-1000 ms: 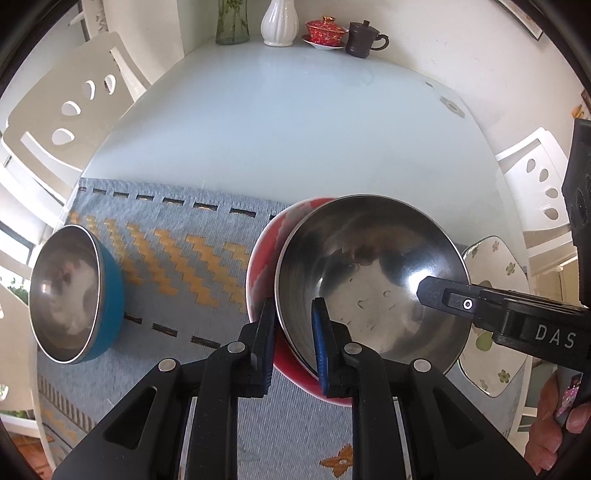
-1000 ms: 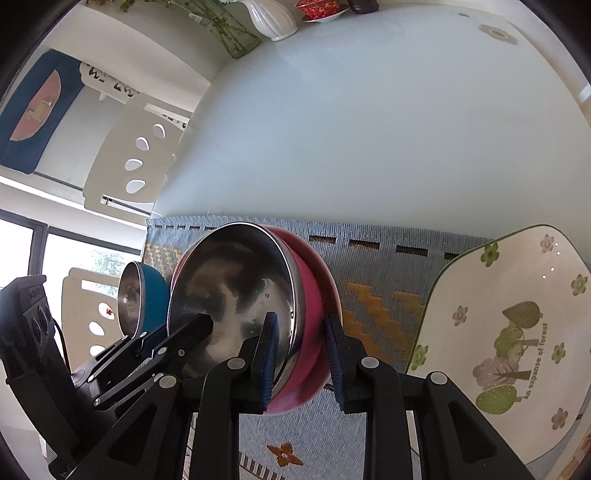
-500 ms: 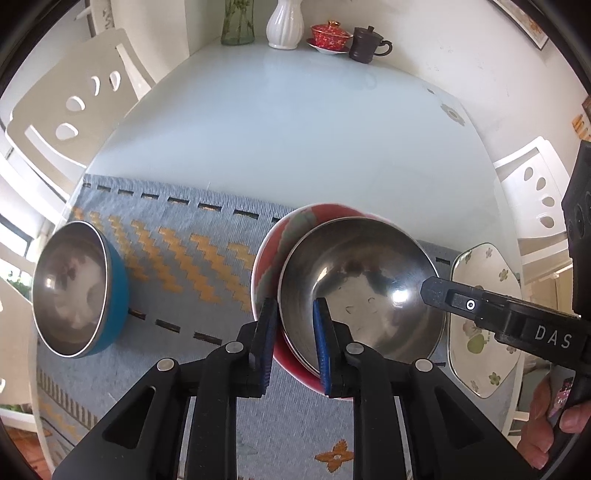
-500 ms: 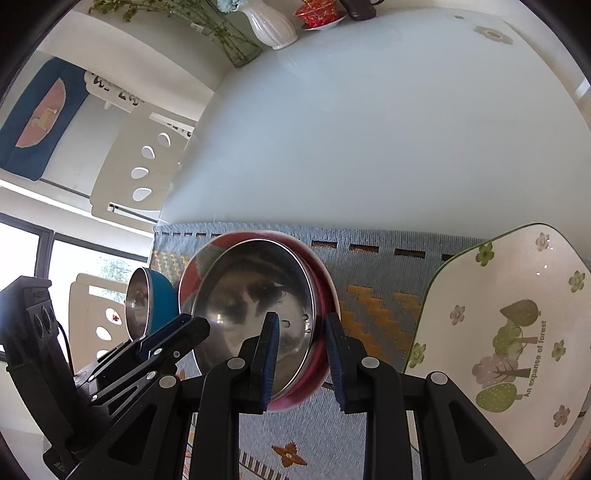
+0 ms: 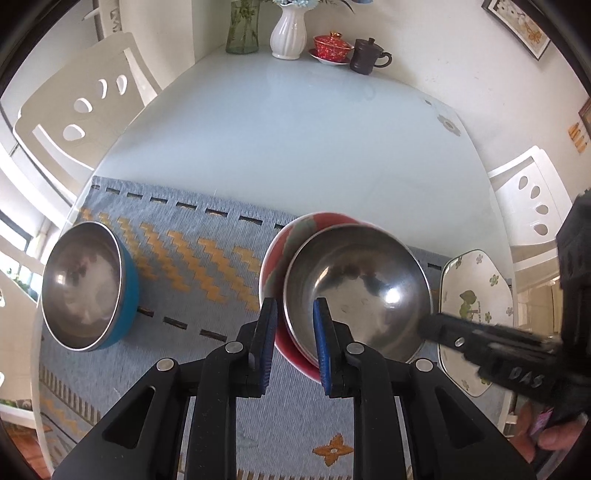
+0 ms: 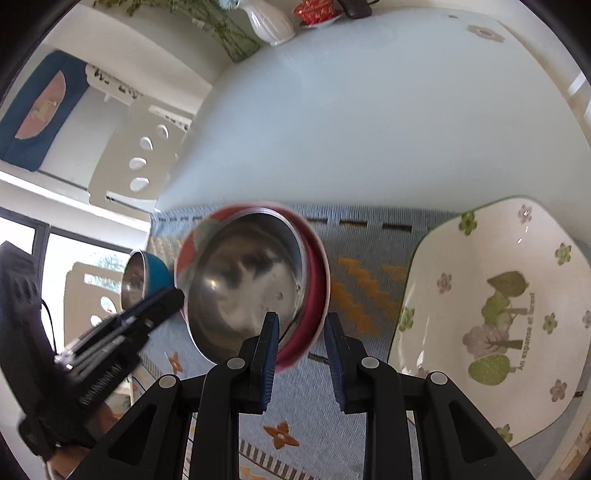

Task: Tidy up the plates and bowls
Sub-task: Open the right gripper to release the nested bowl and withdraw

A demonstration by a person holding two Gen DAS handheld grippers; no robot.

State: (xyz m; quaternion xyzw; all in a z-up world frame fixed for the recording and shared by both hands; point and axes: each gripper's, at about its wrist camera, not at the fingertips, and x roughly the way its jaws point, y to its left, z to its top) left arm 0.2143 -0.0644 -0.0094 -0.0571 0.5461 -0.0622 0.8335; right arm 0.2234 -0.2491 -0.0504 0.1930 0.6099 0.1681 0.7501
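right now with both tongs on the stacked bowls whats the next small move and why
Probably lower the pair onto the mat and settle it. The left tongs and right tongs each pinch a rim of the red bowl with the steel bowl nested crookedly inside.

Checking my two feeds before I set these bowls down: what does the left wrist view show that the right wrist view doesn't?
Only the left wrist view: the dark lidded mug and glass vase at the table's far end.

Only the right wrist view: a blue wall hanging and the floral plate's whole tree motif.

Both: the steel bowl nested in the red bowl, each gripper shut on the rims, the blue bowl and the woven mat.
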